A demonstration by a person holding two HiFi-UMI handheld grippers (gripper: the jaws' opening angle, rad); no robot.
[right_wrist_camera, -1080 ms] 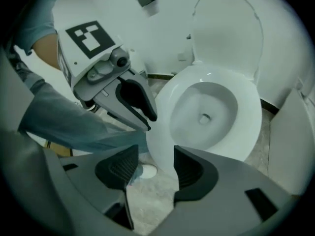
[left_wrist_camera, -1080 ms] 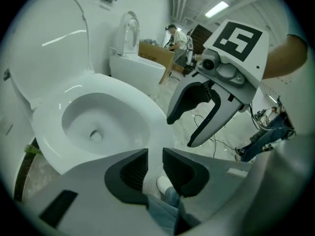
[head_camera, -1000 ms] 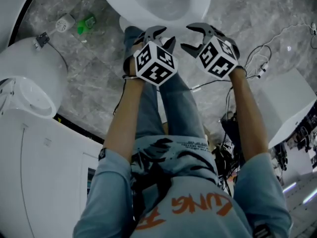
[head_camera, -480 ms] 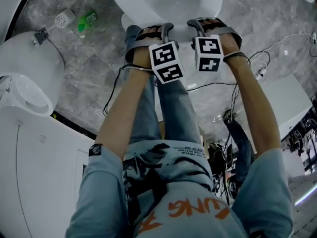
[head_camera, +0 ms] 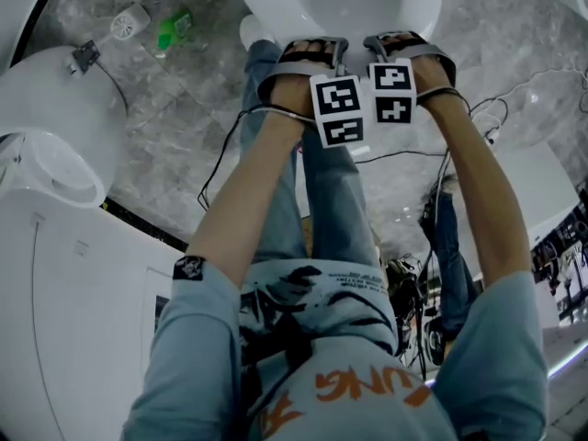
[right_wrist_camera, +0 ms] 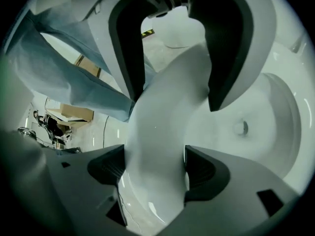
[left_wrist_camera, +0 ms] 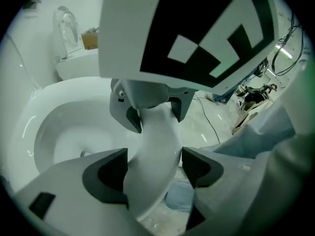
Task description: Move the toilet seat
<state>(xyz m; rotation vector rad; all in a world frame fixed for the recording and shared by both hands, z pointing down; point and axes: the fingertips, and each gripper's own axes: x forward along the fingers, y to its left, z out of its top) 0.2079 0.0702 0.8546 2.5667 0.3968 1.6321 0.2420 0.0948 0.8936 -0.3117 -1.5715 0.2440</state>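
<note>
The white toilet seat (head_camera: pixel 363 3) rings the bowl at the top of the head view. Both grippers sit side by side over its front edge. My left gripper (head_camera: pixel 308 51) has its jaws opening, and the seat's front band (left_wrist_camera: pixel 155 146) runs between its dark pads (left_wrist_camera: pixel 106 176) without being squeezed. My right gripper (head_camera: pixel 404 42) straddles the same band (right_wrist_camera: pixel 157 132) just beside it, jaws likewise opening, pads (right_wrist_camera: pixel 204 173) alongside the seat. Each gripper view shows the other gripper further along the band. The bowl's inside (left_wrist_camera: pixel 69 136) lies beyond.
A second white toilet (head_camera: pixel 46 145) stands at the left over a white panel. A green object (head_camera: pixel 173 30) and a white round fitting (head_camera: pixel 129 21) lie on the grey marble floor. Cables (head_camera: pixel 478 118) trail at the right near a white box (head_camera: pixel 542 191). The person's jeans (head_camera: pixel 322 191) stand below the grippers.
Both grippers moved forward from in front of the toilet onto the seat's front edge and drew close together. Their jaws spread wider and now straddle the seat.
</note>
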